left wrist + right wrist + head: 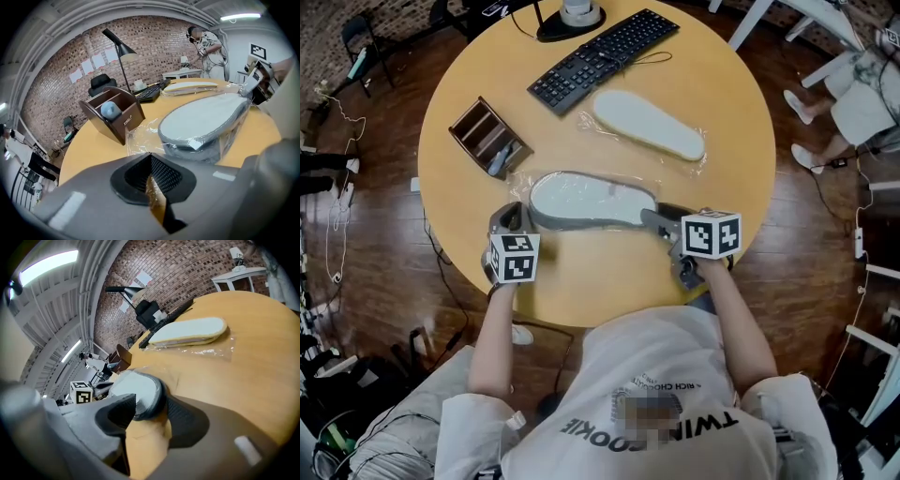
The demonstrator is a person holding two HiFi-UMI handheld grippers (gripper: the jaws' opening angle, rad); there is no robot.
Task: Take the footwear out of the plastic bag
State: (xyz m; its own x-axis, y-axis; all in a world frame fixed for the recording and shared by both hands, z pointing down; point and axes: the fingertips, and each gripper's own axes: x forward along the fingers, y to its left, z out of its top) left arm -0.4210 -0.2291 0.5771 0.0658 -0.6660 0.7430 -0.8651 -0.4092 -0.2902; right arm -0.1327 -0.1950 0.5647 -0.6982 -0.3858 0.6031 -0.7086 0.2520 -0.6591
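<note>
A grey slipper (591, 202) lies sole up in a clear plastic bag (523, 180) in the middle of the round wooden table (591, 281). My left gripper (514, 216) is at the slipper's left end, and in the left gripper view (151, 176) its jaws are shut on a fold of the clear plastic. My right gripper (654, 217) is at the slipper's right end. In the right gripper view (149, 406) its jaws stand wide apart with the slipper's rounded end (136, 387) between them. A second slipper (649, 124) rests on loose plastic farther back.
A black keyboard (602, 58) and a lamp base (572, 19) sit at the table's far side. A brown wooden organiser (489, 137) holding small items stands at the back left. A seated person (853, 94) is off to the right, beyond the table.
</note>
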